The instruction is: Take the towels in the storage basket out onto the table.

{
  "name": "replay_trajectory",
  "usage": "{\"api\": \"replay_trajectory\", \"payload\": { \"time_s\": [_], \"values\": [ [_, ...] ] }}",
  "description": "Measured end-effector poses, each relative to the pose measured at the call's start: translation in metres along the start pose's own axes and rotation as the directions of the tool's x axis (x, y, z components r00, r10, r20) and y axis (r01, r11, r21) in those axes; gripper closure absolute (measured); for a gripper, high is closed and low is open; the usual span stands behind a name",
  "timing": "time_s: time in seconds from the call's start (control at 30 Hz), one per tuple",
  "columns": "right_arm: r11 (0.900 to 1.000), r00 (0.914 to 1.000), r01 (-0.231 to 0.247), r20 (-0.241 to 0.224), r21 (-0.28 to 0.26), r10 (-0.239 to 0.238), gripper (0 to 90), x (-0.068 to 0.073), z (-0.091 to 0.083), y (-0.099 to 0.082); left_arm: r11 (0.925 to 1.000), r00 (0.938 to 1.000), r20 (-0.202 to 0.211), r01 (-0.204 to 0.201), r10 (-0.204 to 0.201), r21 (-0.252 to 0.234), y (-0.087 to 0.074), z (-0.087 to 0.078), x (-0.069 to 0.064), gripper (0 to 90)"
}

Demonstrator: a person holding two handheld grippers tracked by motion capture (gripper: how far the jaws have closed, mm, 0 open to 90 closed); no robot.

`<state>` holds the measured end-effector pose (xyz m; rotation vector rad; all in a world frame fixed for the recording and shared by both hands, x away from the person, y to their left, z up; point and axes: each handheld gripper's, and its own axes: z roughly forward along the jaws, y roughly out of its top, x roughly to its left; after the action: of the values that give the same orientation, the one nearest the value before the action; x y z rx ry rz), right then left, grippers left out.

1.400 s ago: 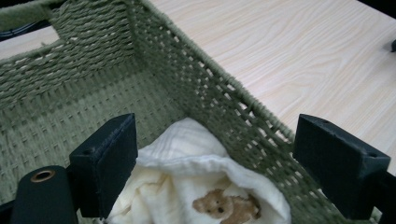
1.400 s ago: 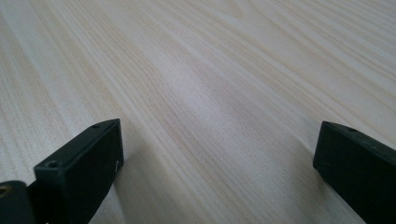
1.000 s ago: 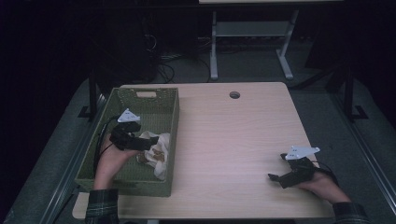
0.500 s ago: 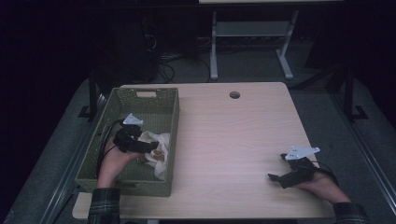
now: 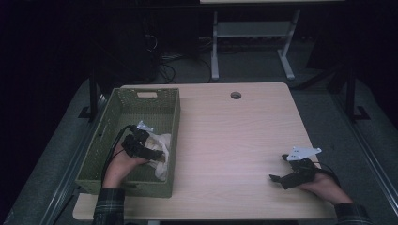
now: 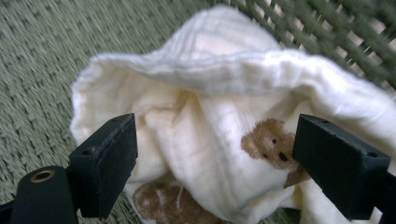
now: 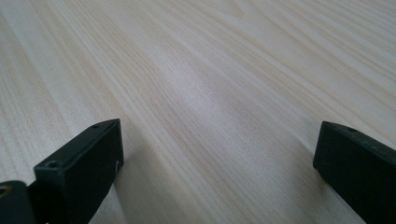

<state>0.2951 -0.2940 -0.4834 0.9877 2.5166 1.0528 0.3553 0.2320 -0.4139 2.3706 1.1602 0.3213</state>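
Resting surface: a pale wood-grain table [image 5: 234, 140], the largest thing here, with a round cable hole [image 5: 235, 95] near its far edge, well apart from the basket.
Basket: a green woven basket [image 5: 171, 117] stands on the table's left part; its long side runs from the near edge toward the far edge, and a handle slot is cut in its far wall.
Cloth: a cream muslin cloth [image 6: 210, 93] printed with brown bears lies crumpled inside the basket, against its right wall in the near half.
Left gripper: the left gripper [image 6: 215, 154] is down inside the basket, jaws spread wide on either side of the cloth's bunched folds; the cloth fills the gap between them, but whether the pads press it I cannot tell.
Right gripper: the right gripper [image 7: 217, 163] sits low over bare table well to the right of the basket, near the table's front right corner, jaws wide apart and holding nothing.
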Motion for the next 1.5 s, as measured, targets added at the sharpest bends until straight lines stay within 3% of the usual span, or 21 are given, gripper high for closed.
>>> {"api": "replay_trajectory", "payload": {
  "time_s": [0.1, 0.47, 0.73, 0.87, 1.03, 1.13, 1.23, 1.33, 1.5],
  "values": [
    [1.0, 1.0, 0.0, 0.0, 0.0, 0.0, 1.1, 0.0, 0.0, 0.0, 0.9998, 0.9998, 0.017, 0.006, -0.006, 0.02, 0.0, 0.005, -0.003, 13.3],
    [1.0, 1.0, -0.001, 0.0, 0.001, 0.001, 1.1, 0.0, 0.0, 0.0, 0.9949, 0.9995, 0.015, 0.027, -0.028, 0.097, -0.005, 0.019, -0.001, 13.4],
    [1.0, 1.0, -0.001, -0.001, 0.001, 0.001, 1.1, 0.0, 0.0, 0.0, 0.9923, 0.9993, 0.029, 0.018, -0.021, 0.123, -0.006, 0.023, 0.001, 13.3],
    [1.0, 1.0, -0.001, -0.001, 0.001, 0.001, 1.1, 0.0, 0.0, 0.0, 0.9879, 0.9984, 0.037, 0.036, -0.042, 0.151, -0.006, 0.022, 0.002, 14.4],
    [1.0, 1.0, -0.001, 0.0, 0.001, 0.001, 1.1, 0.0, 0.0, 0.0, 0.9829, 0.9978, 0.03, 0.054, -0.06, 0.176, -0.005, 0.017, 0.001, 35.2],
    [1.0, 1.0, -0.002, -0.001, 0.001, 0.002, 1.1, 0.0, 0.0, 0.0, 0.98, 0.9948, 0.061, 0.068, -0.081, 0.187, -0.004, 0.014, 0.001, 56.1],
    [1.0, 1.0, -0.001, 0.0, 0.001, 0.001, 1.1, 0.0, 0.0, 0.0, 0.9791, 0.993, 0.091, 0.056, -0.075, 0.195, -0.003, 0.012, 0.0, 72.5],
    [1.0, 1.0, -0.001, 0.0, 0.001, 0.001, 1.1, 0.0, 0.0, 0.0, 0.9796, 0.9908, 0.103, 0.066, -0.087, 0.19, -0.003, 0.006, 0.004, 76.1],
    [1.0, 1.0, 0.0, 0.0, 0.0, 0.0, 1.1, 0.0, 0.0, 0.0, 0.9883, 0.9863, 0.106, 0.116, -0.126, 0.099, -0.003, -0.007, 0.011, 77.4]
  ]
}}
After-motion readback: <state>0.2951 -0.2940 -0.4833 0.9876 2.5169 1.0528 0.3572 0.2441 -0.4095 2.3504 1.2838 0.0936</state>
